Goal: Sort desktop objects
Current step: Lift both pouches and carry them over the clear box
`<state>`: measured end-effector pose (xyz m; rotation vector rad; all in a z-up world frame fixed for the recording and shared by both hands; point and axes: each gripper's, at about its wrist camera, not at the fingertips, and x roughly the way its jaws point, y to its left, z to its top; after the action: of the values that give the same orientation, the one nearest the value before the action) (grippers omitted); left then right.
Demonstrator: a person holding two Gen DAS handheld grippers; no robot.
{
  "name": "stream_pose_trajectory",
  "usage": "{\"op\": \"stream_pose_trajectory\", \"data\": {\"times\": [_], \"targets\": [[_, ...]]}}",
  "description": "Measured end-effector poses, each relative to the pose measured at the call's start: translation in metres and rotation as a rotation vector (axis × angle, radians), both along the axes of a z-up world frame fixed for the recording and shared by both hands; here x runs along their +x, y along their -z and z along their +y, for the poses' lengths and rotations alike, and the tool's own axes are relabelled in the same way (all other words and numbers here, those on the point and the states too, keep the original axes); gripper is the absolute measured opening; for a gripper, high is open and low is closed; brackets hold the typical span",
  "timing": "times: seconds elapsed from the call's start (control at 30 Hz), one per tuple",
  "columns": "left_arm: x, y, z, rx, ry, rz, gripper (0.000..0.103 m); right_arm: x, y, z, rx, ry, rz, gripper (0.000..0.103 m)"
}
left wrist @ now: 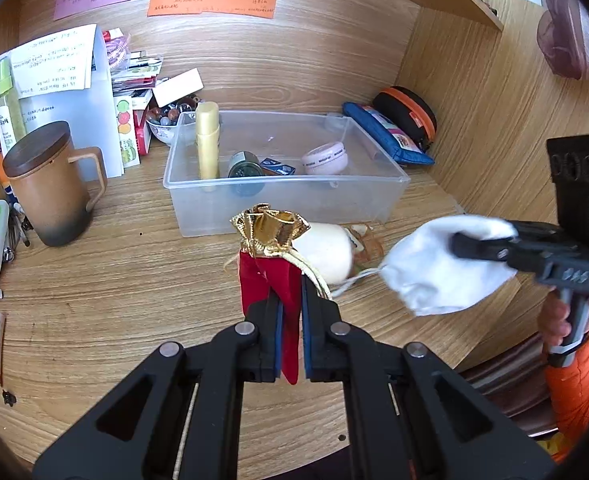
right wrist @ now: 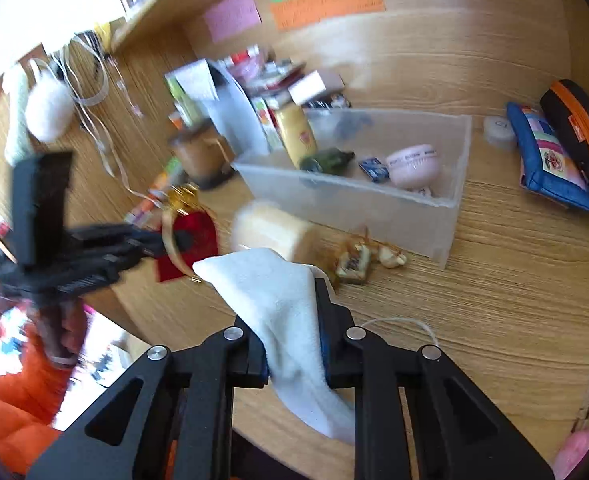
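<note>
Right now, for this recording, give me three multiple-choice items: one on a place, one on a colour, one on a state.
1. Where is the pink round jar?
A. inside the clear bin
B. on the brown mug
C. beside the blue pouch

2. What colour is the cloth pouch in the right gripper?
A. red
B. white
C. green

3. How is the left gripper?
A. open, empty
B. shut on the red pouch
C. out of view

Answers: 1 A, it lies within the bin's walls. 2 B, white cloth sits between the pads. 3 B, red fabric is pinched between its fingers.
</note>
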<state>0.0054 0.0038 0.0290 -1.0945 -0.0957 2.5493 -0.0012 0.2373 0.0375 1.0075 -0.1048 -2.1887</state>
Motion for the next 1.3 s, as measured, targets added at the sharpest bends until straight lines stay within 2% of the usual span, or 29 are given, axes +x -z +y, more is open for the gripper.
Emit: {"op": "stream_pose_trajectory", "data": {"times": [0.2,0.4,0.6,0.93,1.3], "targets": [[0.003,-0.002,-0.001,0.002,-0.001,0.011,0.006,0.002,-0.032,0.015,-0.101,0.011,0.024,0.015],[0.006,-0.005,-0.001,-0.003,0.002,0.019,0.006,-0.01,-0.042,0.022,-0.092,0.068,0.045,0.015],[0.002,-0.018,-0.003,-0.004,-0.001,0.045,0.006,-0.018,-0.059,0.041,-0.156,0.093,0.058,0.015],[-0.024,-0.038,0.002,-0.032,0.017,0.079,0.006,-0.036,-0.084,0.028,-0.102,0.113,0.145,0.015],[-0.077,-0.055,0.004,-0.049,0.024,0.11,0.006,-0.082,-0.091,0.003,-0.07,0.111,0.163,0.016]]}}
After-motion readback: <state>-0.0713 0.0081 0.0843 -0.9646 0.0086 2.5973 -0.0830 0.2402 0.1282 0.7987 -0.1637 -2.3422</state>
